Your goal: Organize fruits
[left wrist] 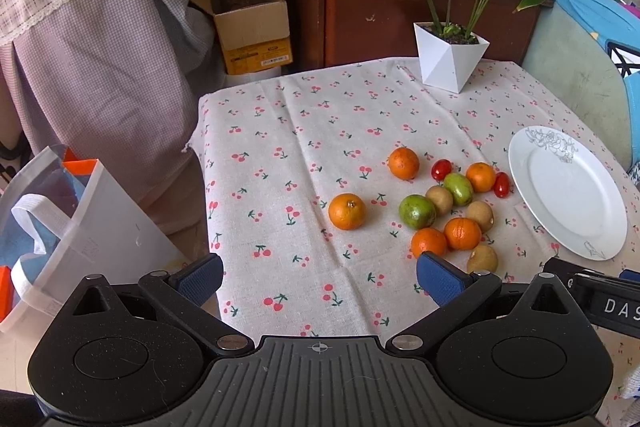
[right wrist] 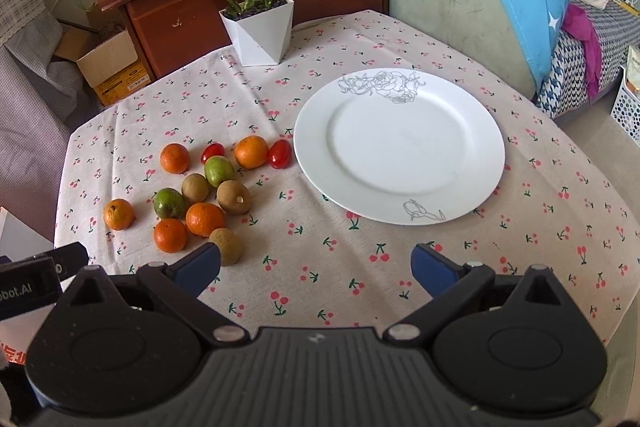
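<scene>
Cherry-print bench (right wrist: 360,267): fruits (right wrist: 200,187) clustered left of white plate (right wrist: 472,115), none on it. Left claw (left wrist: 320,277) spread wide, holding nothing. Right claw (right wrist: 316,267) likewise spread, holding nothing.

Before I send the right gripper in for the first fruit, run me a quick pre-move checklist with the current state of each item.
1. Right gripper open and empty: ok, blue pads spread wide, nothing between them.
2. Left gripper open and out of the way: ok, it holds nothing.
3. White plate free to receive fruit: ok, nothing lies on it.
4. Nearest brown fruit reachable: ok, it sits just ahead of the right gripper's left pad.
5. Room around it: not ok, an orange lies close behind it.
6. Potted plant clear of the path: ok, at the far edge.
</scene>
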### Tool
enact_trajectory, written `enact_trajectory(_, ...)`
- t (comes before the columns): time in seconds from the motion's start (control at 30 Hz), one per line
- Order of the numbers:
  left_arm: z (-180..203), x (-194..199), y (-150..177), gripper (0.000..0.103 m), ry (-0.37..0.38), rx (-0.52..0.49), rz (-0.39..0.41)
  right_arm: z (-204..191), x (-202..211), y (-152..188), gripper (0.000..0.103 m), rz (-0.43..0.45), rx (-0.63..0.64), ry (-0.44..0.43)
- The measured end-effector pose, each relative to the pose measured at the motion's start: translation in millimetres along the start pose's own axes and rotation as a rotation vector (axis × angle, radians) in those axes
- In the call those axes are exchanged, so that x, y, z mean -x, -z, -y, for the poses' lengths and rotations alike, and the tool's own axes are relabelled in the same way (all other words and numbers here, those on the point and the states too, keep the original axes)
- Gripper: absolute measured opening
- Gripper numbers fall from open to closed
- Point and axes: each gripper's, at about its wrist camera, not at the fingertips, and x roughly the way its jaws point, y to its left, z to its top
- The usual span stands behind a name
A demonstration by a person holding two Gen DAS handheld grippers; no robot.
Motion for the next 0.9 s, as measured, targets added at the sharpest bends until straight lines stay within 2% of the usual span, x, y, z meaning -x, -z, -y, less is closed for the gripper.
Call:
enact_trajectory(0.2, 1, -6, 2, 0.103, -0.014, 0.008, -0.025, -6, -1, 0, 0.100, 0.000, -0.010, -0.038)
enact_trajectory(0.9, 6, -9, 7, 0.102, -0.027, -0.012, -0.028, -14, -5, 4, 0.100, -0.017, 0.045, -0.002)
